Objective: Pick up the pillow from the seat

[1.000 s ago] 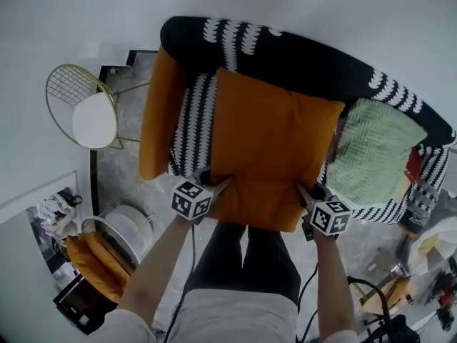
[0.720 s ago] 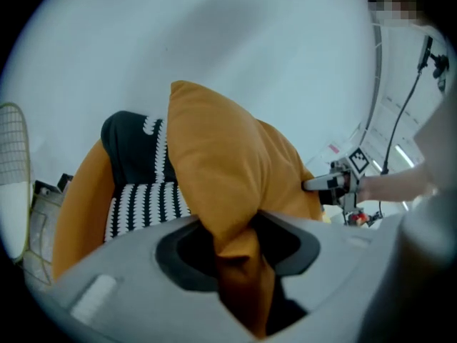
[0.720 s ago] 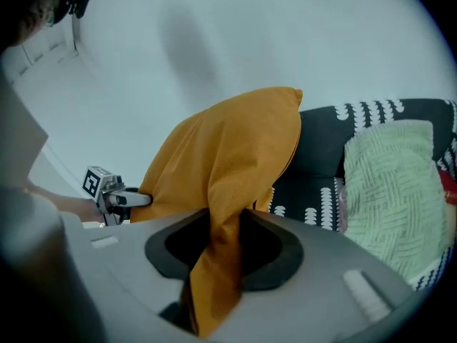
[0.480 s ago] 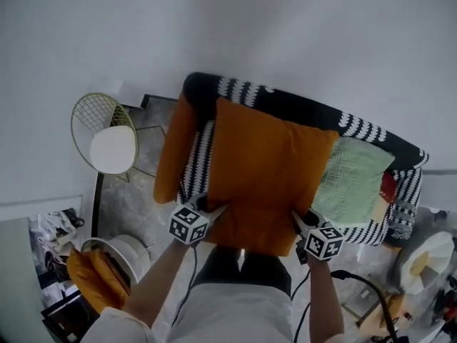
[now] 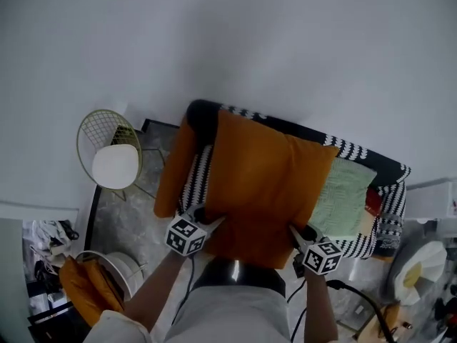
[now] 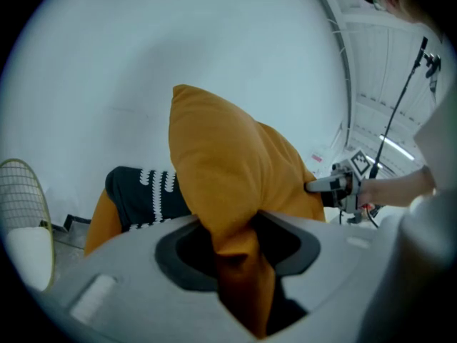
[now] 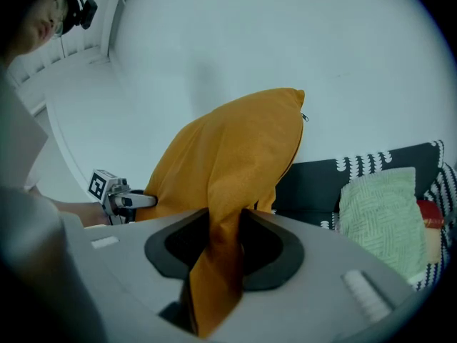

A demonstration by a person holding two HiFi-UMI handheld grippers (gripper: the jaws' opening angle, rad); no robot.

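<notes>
The orange pillow (image 5: pixel 264 184) is held up in front of the sofa (image 5: pixel 360 153) by its near edge, the one farthest from the sofa's backrest, with a gripper at each end of that edge. The left gripper (image 5: pixel 209 221) is clamped on the corner toward the sofa's left arm. In the left gripper view, bunched orange fabric fills the gap between its jaws and a tail of cloth hangs below them. The right gripper (image 5: pixel 295 233) is clamped the same way on the corner toward the sofa's middle, with a fold of cloth pinched between its jaws. From these two grips the pillow runs away from the person toward the backrest, its longer side along that line. In both gripper views its far corner shows against the wall above the backrest, so I judge it clear of the seat rather than dragging on it, though the head view cannot confirm a gap. Neither hand is nearer than the other, as both sit on the same edge and the pillow's weight lies beyond them toward the backrest. Any further lift or carry away from the sofa calls for the two grippers to travel together, or the slack cloth between them will twist. The green cushion (image 5: pixel 343 199) lies untouched at the sofa's right end.
</notes>
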